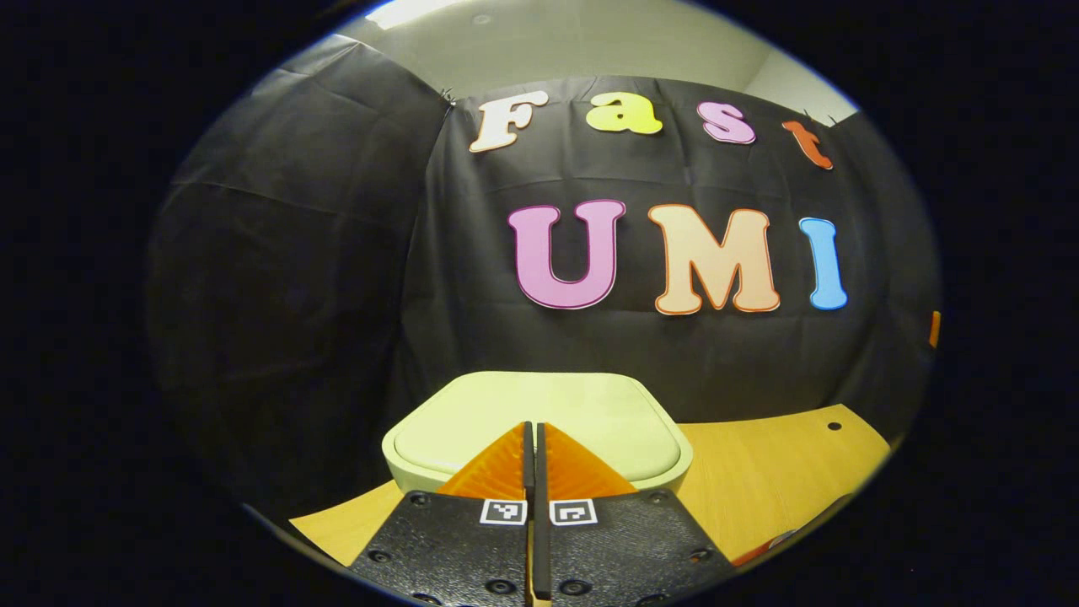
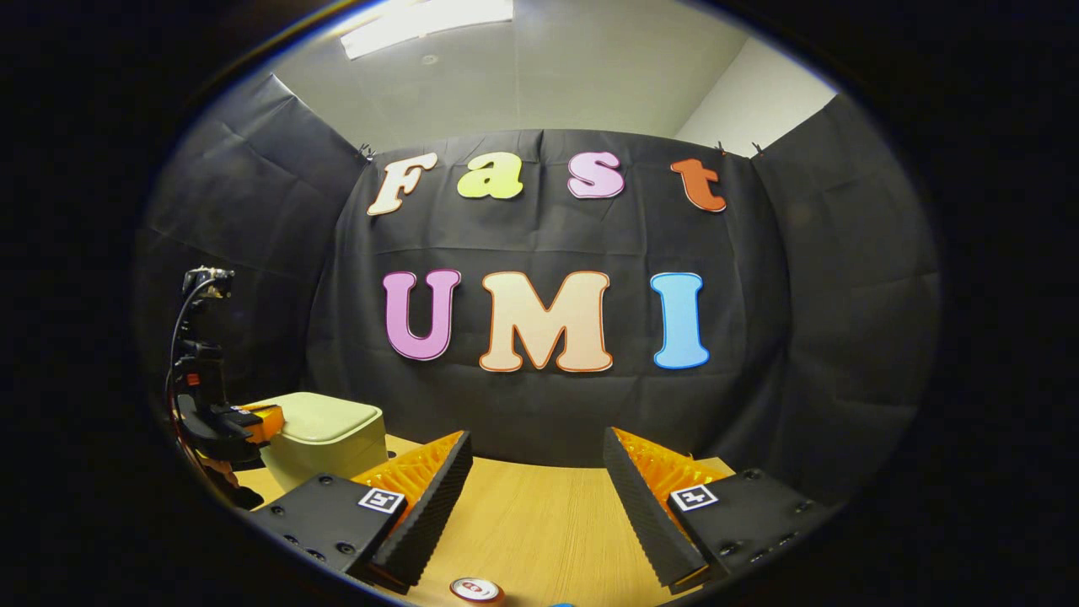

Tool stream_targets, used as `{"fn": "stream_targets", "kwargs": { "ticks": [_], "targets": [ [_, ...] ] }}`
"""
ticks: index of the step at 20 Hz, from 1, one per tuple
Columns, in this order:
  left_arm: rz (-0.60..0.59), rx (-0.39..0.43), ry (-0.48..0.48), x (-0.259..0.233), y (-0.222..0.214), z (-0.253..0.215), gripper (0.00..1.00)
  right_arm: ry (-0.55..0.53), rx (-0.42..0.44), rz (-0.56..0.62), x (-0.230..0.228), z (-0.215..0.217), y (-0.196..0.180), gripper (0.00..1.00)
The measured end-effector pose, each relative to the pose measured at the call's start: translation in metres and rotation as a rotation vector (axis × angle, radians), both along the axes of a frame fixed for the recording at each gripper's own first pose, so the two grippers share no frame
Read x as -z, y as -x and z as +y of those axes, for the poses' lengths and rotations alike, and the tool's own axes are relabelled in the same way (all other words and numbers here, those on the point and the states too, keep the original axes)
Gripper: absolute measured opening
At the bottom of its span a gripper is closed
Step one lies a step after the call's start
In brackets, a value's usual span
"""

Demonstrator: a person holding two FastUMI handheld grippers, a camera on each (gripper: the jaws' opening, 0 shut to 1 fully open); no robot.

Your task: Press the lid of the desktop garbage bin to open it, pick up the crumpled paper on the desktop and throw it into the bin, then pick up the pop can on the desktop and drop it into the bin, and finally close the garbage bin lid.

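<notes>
The left gripper (image 1: 534,455), fingers pressed together, hovers at the closed bin lid (image 1: 539,417); off-centre pressing might fail to release it. The right gripper (image 2: 536,497) waits spread.

Booth wall (image 2: 539,405): black cloth, creased, hung in three panels and pinned by clips at the upper seams. Tabletop (image 2: 539,523): light wood, set directly below the cloth. Room wall (image 2: 573,84): pale, seen above the cloth. Ceiling light (image 2: 426,21): a bright panel, mounted above the cloth.
</notes>
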State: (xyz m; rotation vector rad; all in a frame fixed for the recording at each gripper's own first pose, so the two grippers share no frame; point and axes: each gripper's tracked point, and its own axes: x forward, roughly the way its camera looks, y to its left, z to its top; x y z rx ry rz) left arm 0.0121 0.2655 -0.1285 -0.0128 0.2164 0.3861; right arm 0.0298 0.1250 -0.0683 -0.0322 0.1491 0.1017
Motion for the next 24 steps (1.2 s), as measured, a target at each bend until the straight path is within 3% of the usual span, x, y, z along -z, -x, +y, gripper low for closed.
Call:
{"fn": "stream_targets", "kwargs": {
  "ticks": [3,7,12,14,16,18,19,21,22,24],
  "targets": [
    [-0.031,0.017,0.005,-0.02,0.003,-0.016,0.0,-0.014,-0.021,0.0,-0.005,-0.014,0.0,0.98],
    [-0.109,0.092,-0.062,-0.065,-0.01,-0.058,0.0,-0.034,-0.038,0.0,-0.007,-0.033,-0.002,0.98],
    [-0.182,0.146,-0.045,-0.099,-0.002,-0.104,0.0,-0.045,-0.071,0.023,0.001,-0.052,0.0,0.98],
    [-0.184,0.18,-0.034,-0.102,0.0,-0.128,0.14,-0.047,-0.086,0.039,0.009,-0.059,0.002,0.98],
    [-0.182,0.194,-0.037,-0.105,0.005,-0.144,0.46,-0.052,-0.097,0.055,0.017,-0.064,0.004,0.98],
    [-0.181,0.211,-0.045,-0.107,0.008,-0.16,0.62,-0.051,-0.111,0.075,0.029,-0.07,0.006,0.98],
    [-0.179,0.219,-0.05,-0.108,0.01,-0.169,0.62,-0.047,-0.119,0.087,0.036,-0.072,0.007,0.98],
    [-0.174,0.227,-0.055,-0.109,0.013,-0.183,0.73,-0.039,-0.137,0.118,0.055,-0.074,0.009,0.98],
    [-0.172,0.232,-0.052,-0.11,0.016,-0.189,0.84,-0.035,-0.147,0.138,0.067,-0.074,0.011,0.98],
    [-0.173,0.234,-0.048,-0.113,0.021,-0.2,0.88,-0.032,-0.165,0.186,0.091,-0.074,0.015,0.98]
  ]
}}
